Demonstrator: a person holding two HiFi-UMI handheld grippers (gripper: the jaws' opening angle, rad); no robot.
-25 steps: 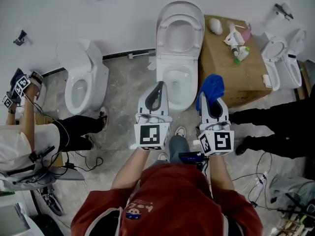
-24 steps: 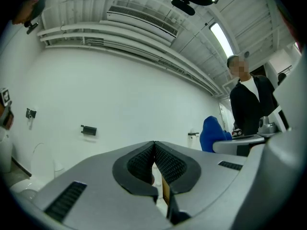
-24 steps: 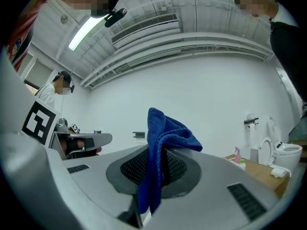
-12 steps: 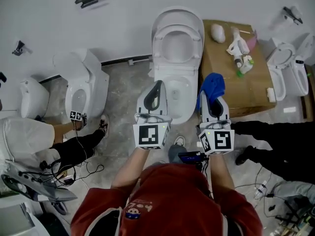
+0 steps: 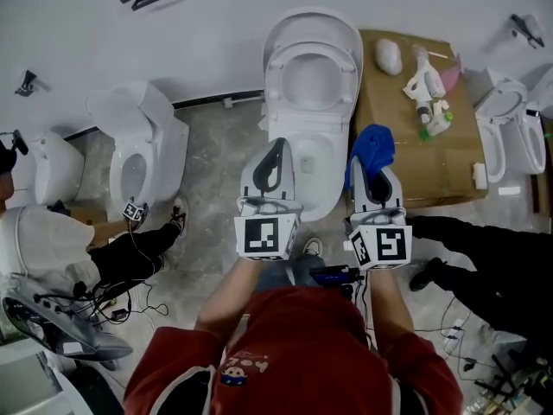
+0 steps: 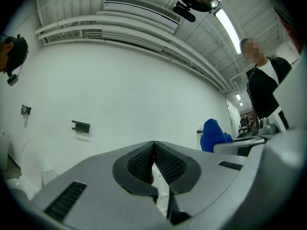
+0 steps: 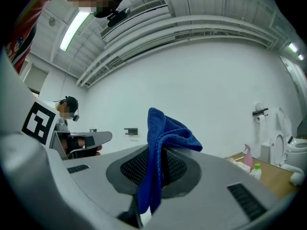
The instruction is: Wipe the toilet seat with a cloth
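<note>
A white toilet (image 5: 313,111) stands against the wall straight ahead, lid up, its seat (image 5: 307,158) down over the bowl. My left gripper (image 5: 278,145) is shut and empty, held upright over the near left of the bowl; its pads (image 6: 154,163) meet with nothing between them. My right gripper (image 5: 370,154) is also upright, just right of the bowl, shut on a blue cloth (image 5: 372,150). The cloth (image 7: 160,147) sticks up from between the right gripper's pads and folds over to the right.
A cardboard box (image 5: 415,124) with a spray bottle (image 5: 429,83) and small items stands right of the toilet. Another toilet (image 5: 138,150) is at the left, one more (image 5: 505,128) at far right. A person (image 5: 69,249) crouches at left; dark-trousered legs (image 5: 484,258) reach in from the right. Cables lie on the floor.
Both grippers have stayed almost still, jaws unchanged. The head view shifted slightly. The person at left has moved lower and nearer the left toilet.
</note>
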